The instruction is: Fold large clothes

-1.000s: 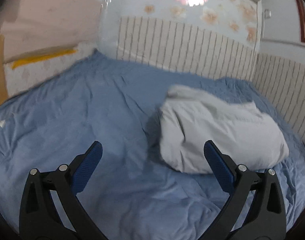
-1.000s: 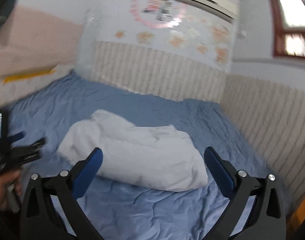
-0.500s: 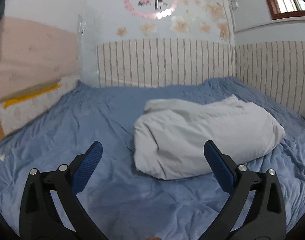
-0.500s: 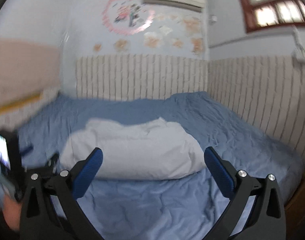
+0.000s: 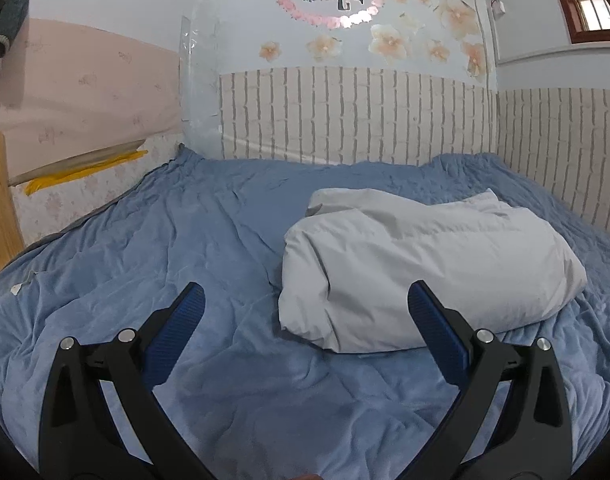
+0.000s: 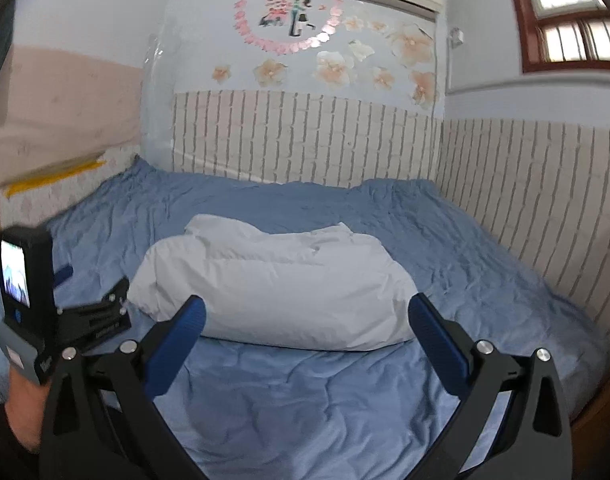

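On blue bedsheet (image 5: 153,240), toward right and middle of bed: white folded garment (image 5: 425,264), puffy bundle, lying free, touched by neither gripper. Left gripper (image 5: 305,320) hangs above near part of sheet, blue-padded fingers spread wide, holding nothing. Right gripper (image 6: 305,320) likewise spread wide, holding nothing, garment just beyond its fingertips. Left gripper's body with small lit screen (image 6: 15,272) shows at left edge of right view. Far wall: brick-pattern panel (image 5: 345,116), flower stickers above.
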`<state>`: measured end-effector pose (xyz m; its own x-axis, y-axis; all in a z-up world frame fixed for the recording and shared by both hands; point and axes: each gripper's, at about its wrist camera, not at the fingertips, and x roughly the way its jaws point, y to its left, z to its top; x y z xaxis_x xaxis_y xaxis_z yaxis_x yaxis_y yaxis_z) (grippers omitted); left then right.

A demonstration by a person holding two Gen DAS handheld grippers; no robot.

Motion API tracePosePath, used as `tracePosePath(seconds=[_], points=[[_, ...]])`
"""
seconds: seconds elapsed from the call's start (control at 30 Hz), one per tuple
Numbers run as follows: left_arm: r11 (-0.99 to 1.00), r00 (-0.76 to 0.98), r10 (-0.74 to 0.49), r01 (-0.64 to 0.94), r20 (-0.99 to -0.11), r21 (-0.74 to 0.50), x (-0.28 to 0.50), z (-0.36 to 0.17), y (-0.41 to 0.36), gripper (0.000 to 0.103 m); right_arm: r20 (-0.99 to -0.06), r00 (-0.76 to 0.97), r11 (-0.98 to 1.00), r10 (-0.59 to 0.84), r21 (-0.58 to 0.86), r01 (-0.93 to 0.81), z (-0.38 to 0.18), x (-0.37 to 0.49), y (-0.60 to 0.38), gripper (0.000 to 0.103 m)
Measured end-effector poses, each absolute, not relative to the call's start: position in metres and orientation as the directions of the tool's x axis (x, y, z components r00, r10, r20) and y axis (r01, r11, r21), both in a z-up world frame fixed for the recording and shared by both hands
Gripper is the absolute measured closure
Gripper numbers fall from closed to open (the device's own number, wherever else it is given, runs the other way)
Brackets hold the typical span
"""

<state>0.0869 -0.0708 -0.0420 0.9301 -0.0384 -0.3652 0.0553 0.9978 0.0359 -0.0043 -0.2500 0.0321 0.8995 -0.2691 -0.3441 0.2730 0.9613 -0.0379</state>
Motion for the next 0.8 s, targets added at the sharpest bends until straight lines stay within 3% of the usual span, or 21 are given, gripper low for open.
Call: tracePosePath(seconds=[0.4,0.8], points=[[0.997,0.913,0.008,0.025,-0.407,0.076,0.096,-0.046,-0.081,0.003,-0.336,0.905,0.961,-0.259,0.007,0.278,0.028,-0.005,-0.263,0.002],[0.993,0.927,0.03,0.015,-0.374,0.115,0.085,-0.043,-0.088,0.003,-0.337,0.911,0.96,-0.238,0.06,0.273,0.023,-0.003,-0.276,0.002]])
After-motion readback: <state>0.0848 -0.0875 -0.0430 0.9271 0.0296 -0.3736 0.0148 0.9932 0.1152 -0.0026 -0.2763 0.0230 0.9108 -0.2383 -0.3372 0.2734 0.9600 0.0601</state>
